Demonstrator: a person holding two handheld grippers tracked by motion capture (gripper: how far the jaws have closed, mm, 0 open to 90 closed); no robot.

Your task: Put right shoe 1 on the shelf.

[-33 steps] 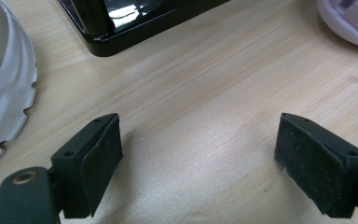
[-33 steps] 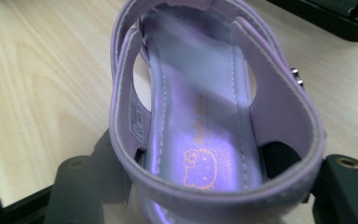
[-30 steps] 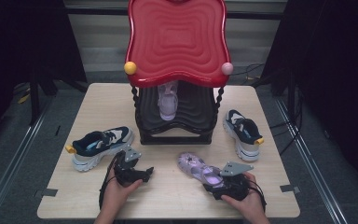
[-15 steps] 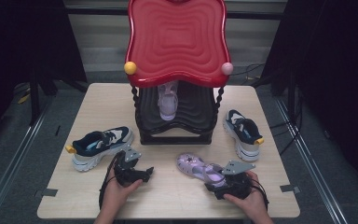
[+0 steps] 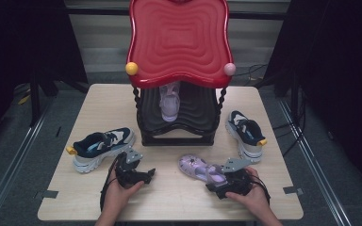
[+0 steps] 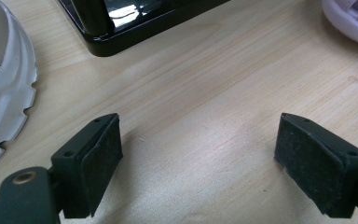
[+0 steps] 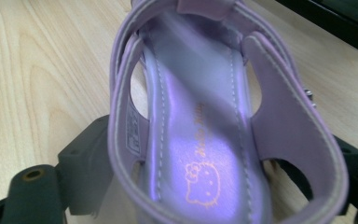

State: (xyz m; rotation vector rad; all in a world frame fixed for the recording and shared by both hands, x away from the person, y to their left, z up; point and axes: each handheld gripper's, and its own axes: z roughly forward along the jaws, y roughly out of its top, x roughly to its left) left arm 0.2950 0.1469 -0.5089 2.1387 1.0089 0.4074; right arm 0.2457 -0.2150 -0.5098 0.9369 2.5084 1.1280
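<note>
High view: the worktop (image 5: 179, 197) is evenly and brightly lit from above; its surroundings fall off to near black. The red canopy (image 5: 179, 42) carries soft glare along its ridges and casts shade on the shelf beneath. Focus is moderate, detail soft.

Left gripper view: sharp wood grain, short soft shadows beside the fingers (image 6: 98, 158), bright reflection on the black base (image 6: 135, 14).

Right gripper view: the purple sandal (image 7: 205, 130) sits very close and is slightly blurred, with a diagonal light band across its insole.
</note>
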